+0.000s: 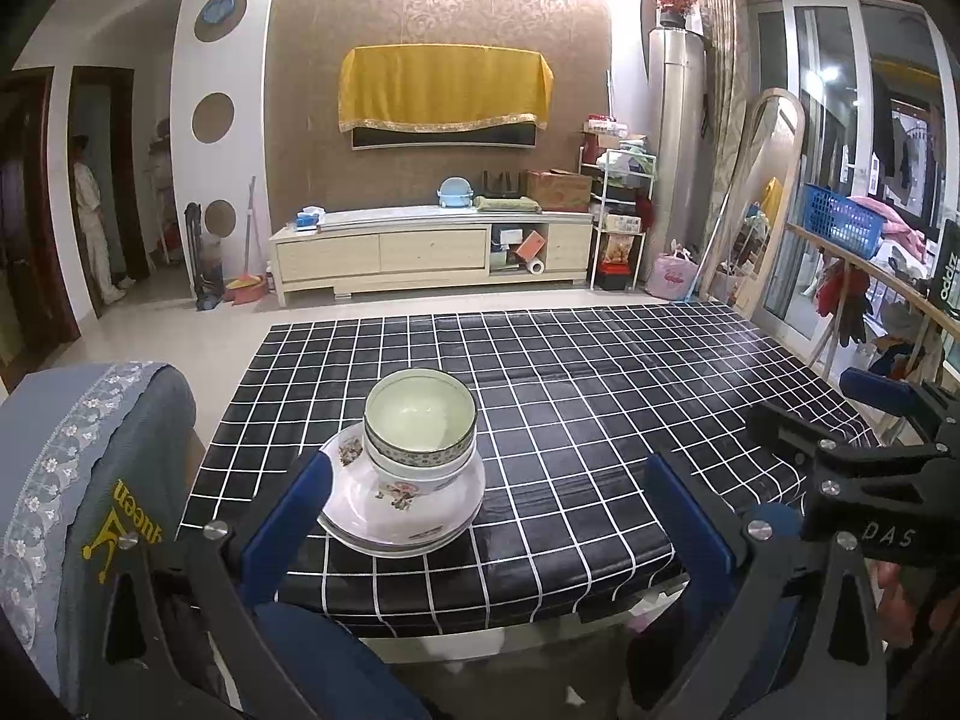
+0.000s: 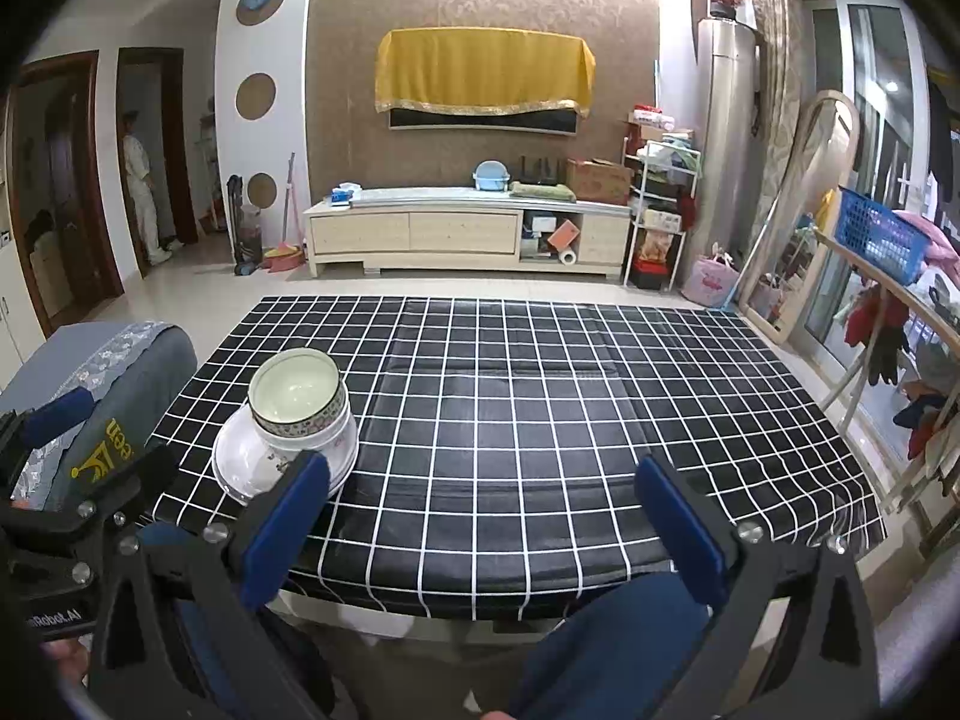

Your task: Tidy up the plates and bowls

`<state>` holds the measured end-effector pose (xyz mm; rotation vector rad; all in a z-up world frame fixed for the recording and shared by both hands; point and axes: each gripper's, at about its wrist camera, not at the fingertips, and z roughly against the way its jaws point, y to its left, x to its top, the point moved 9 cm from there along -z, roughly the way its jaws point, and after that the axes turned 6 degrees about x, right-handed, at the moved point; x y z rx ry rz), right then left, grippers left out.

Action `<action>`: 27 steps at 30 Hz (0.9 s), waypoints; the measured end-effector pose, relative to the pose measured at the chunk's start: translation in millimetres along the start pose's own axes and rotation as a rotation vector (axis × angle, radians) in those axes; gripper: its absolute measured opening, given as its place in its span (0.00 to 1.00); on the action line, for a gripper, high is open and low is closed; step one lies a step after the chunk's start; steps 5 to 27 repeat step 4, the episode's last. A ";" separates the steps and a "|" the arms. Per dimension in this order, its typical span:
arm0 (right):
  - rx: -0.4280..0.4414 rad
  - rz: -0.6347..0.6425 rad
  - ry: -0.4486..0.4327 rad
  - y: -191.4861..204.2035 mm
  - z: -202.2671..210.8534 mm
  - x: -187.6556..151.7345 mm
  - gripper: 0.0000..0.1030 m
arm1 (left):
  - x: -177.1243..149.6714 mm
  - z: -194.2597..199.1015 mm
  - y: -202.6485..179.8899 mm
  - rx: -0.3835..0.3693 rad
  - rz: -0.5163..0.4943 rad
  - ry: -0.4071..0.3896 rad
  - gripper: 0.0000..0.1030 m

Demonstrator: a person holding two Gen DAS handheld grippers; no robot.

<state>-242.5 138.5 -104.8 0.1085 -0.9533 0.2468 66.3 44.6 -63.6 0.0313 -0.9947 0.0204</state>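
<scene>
stack point(image 1: 414, 468) sitting near table's point(image 1: 600, 408) near-left edge | left gripper point(image 1: 486, 516), right gripper point(image 2: 480, 510) both hovering spread, empty | judging: leaving stack undisturbed, backing straight off

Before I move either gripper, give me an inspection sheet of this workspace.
Surface: table under a black grid-pattern cloth.
Job's things: bowls nested on stacked plates, near the table's front-left corner.
Clutter: nothing seen on the table.
Grippers: left gripper open, plates' edge between its fingers; right gripper open, holding nothing.
Cables: nothing seen.
Surroundings: covered chair at left, TV cabinet behind, person in the doorway.
</scene>
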 end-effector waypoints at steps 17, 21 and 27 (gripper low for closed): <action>0.000 -0.001 0.006 -1.2 0.3 -1.2 1.00 | -2.1 0.1 -2.1 -0.001 0.000 0.005 1.00; 0.000 -0.001 0.006 -1.2 0.3 -1.2 1.00 | -2.1 0.1 -2.1 -0.001 0.000 0.005 1.00; 0.000 -0.001 0.006 -1.2 0.3 -1.2 1.00 | -2.1 0.1 -2.1 -0.001 0.000 0.005 1.00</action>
